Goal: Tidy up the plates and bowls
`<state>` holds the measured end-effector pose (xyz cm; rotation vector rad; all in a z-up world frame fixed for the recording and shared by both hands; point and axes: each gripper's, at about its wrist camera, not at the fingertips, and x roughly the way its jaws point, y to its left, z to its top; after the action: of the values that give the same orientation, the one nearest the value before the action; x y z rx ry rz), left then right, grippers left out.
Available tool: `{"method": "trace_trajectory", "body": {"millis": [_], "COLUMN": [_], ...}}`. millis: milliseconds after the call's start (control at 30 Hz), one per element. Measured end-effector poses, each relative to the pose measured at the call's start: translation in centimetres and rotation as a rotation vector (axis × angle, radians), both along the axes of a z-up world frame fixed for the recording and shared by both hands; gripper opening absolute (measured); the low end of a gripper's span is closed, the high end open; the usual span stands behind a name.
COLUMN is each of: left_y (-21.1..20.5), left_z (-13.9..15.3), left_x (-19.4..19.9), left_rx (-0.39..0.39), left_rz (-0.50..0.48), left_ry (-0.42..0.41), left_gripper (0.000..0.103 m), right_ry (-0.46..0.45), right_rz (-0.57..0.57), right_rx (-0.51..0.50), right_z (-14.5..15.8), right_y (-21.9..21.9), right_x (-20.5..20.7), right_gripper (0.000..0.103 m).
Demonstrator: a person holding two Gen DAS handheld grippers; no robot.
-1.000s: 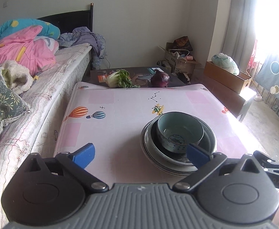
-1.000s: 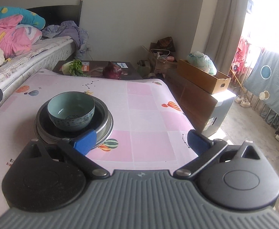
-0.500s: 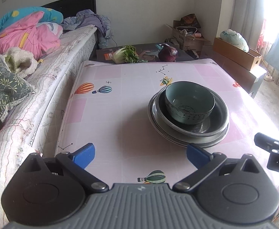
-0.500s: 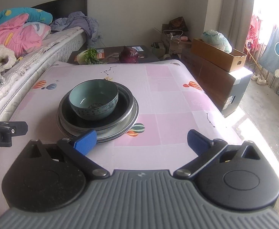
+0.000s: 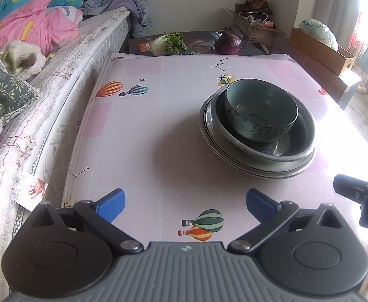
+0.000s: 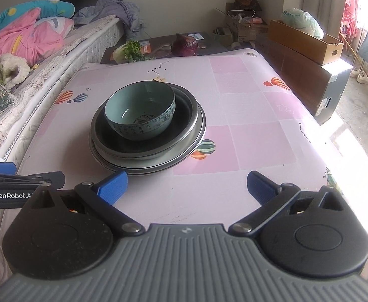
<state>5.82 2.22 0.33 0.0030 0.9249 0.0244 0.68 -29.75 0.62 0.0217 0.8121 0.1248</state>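
Currently, both grippers stand farther back from the stack than half a second ago, and more of the table shows in front of each. The left gripper and the right gripper have their jaws spread wide and hold nothing. The bowl sits inside the dark plates, nested as one pile near the middle of the tabletop. The retreat with empty jaws suggests that stacking is complete, or nearly so.

Open surface lies on every side of the pile. The near table edge is below both grippers. The bed runs along the left edge of the table, so leftward room is limited. The right edge drops to open floor. A cabbage and a purple onion lie beyond the far edge, well apart from the pile.
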Motion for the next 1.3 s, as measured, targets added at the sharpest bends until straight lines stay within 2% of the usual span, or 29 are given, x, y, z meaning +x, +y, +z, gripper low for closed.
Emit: {"method": "trace_trajectory", "body": {"millis": [467, 1300], "left_y": [-0.4, -0.7], "left_z": [-0.5, -0.2], "left_x": [1.1, 0.7], "left_rx": [-0.013, -0.011], "left_rz": [0.007, -0.003], "left_ry": [0.037, 0.032], "left_gripper": [0.103, 0.103], "right_ry": [0.021, 0.020], "right_rz": [-0.001, -0.007], "right_rx": [-0.001, 0.006], "right_z": [-0.5, -0.5], "right_y": [-0.4, -0.8], "right_x": [0.7, 0.7], "right_gripper": [0.102, 0.102]}}
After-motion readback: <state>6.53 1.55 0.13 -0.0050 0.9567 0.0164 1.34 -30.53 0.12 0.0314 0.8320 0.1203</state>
